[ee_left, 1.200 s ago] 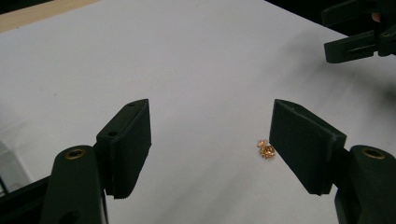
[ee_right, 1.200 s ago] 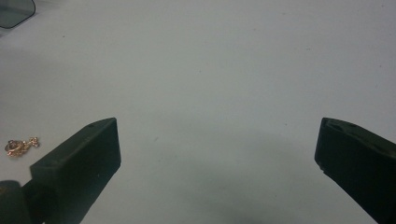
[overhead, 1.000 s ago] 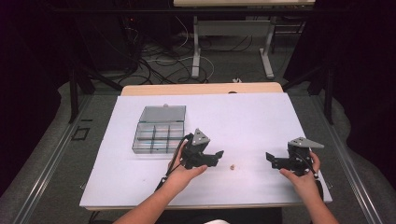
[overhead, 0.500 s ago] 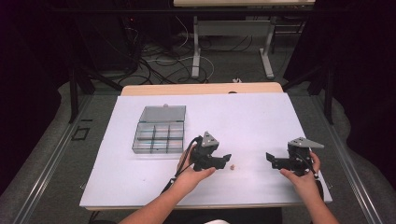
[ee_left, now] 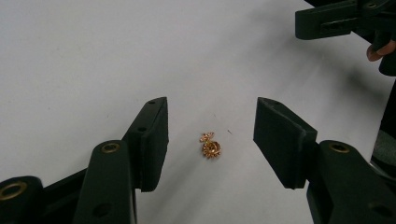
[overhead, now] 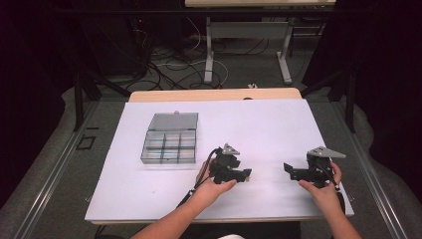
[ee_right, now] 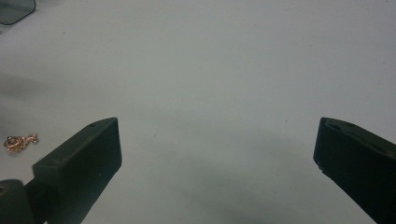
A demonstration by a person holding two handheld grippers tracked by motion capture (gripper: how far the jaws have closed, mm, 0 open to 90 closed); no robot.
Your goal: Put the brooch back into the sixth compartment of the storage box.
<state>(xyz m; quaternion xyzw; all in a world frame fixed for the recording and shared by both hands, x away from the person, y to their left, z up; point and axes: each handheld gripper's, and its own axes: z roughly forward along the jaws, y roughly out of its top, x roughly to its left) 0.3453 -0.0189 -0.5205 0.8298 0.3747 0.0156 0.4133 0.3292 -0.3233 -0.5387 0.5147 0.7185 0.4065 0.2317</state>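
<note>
You are holding two grippers over the counter point(overhead: 278, 124), one in each hand. One small gold trinket point(ee_left: 211, 145) is lying on the white surface, and one clear compartment box point(overhead: 169, 142) with its lid tilted open is sitting toward ten o'clock from your left gripper point(overhead: 244, 174). In the high view the box is showing six compartments in two rows of three; what they are holding is too small to tell.

Your left gripper's jaws are standing apart, one on each side of the trinket without touching it; in the left gripper view the piece is lying between them, a little nearer the left jaw. Your right gripper point(overhead: 288, 170) is sitting at three o'clock from the left one, well apart, with its jaws spread wide over bare surface; in the right gripper view the trinket point(ee_right: 18, 141) is lying off at nine o'clock, outside the left jaw. Your left hand point(overhead: 211, 186) and right hand point(overhead: 323, 191) are coming in from six o'clock.

The white sheet is giving you open room toward twelve and between the two grippers. Your right hand is working close to the counter's three o'clock edge, and both hands are near the six o'clock edge. The box is sitting near the nine o'clock edge.

The surface is plain matte white over a wooden top showing at twelve o'clock. Around it the room is dark, with grey floor, loose cables point(overhead: 164, 59) and the metal legs of another table point(overhead: 209, 50) beyond.
</note>
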